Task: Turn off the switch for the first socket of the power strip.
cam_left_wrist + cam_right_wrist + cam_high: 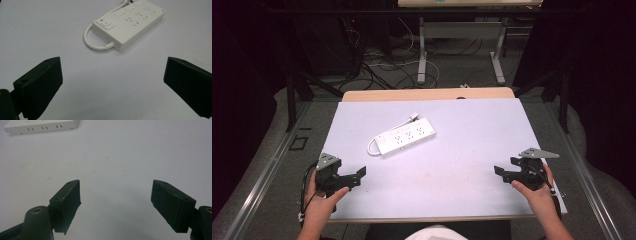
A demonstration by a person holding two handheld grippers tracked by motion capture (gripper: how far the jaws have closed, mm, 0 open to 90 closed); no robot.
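Observation:
A white power strip (404, 137) lies at the middle of the pale table (462, 150), its short white cable (373, 146) looped at the near-left end and a plug (414, 118) at the far end. In the left gripper view the power strip (130, 25) shows a round switch and a red light. My left gripper (357, 176) rests near the front left edge, open, nothing between its jaws. My right gripper (501, 172) sits at the front right, open and empty. The strip's side (42, 126) appears at the top left of the right gripper view.
A wooden board edge (427, 94) runs along the table's far side. Behind it stand a desk's metal legs (423, 50) and tangled cables (382, 67) on the floor. A person's hands (324, 200) hold both grippers from the near edge.

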